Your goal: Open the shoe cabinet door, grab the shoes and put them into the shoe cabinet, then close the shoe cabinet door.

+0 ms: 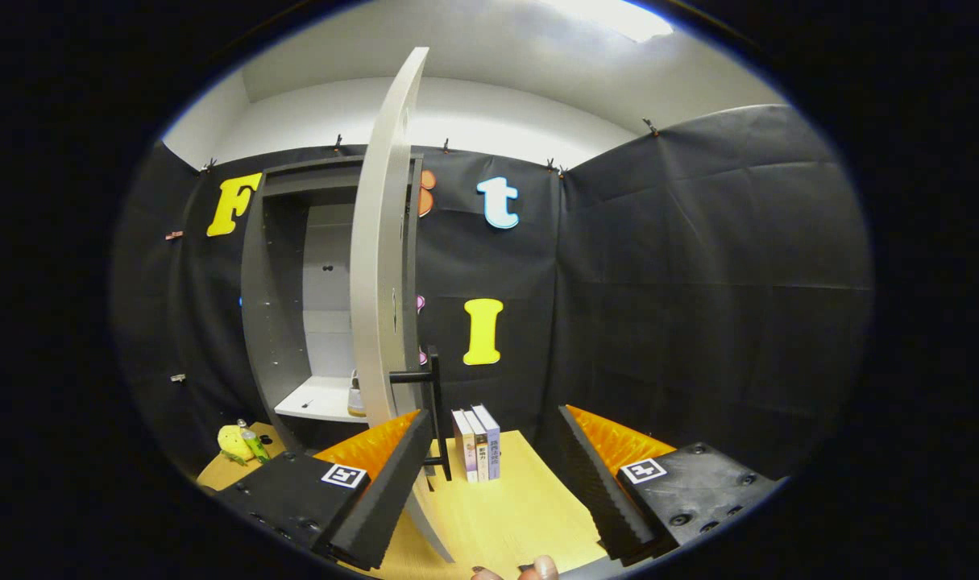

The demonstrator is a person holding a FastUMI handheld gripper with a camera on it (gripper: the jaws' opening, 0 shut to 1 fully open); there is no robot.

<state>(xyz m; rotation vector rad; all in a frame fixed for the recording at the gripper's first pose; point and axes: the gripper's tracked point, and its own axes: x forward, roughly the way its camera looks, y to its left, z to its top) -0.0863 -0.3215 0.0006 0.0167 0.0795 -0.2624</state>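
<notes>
Your tongs (489, 483) stand wide apart and hold nothing. The tall grey shoe cabinet (296, 306) is open, its pale door (380, 266) swung out edge-on toward you, and the black bar handle (433, 403) sits just ahead of the left finger. A light-coloured shoe (355, 395) already rests on the white shelf (316, 401) inside, partly hidden behind the door. By the look of it, closing is the step in hand. Push on the door's outer face near the handle, follow its arc steadily, and keep the fingers off the three upright books (478, 443) on the light wooden worktop (505, 507). Watch that the shoe's edge clears the door.
</notes>
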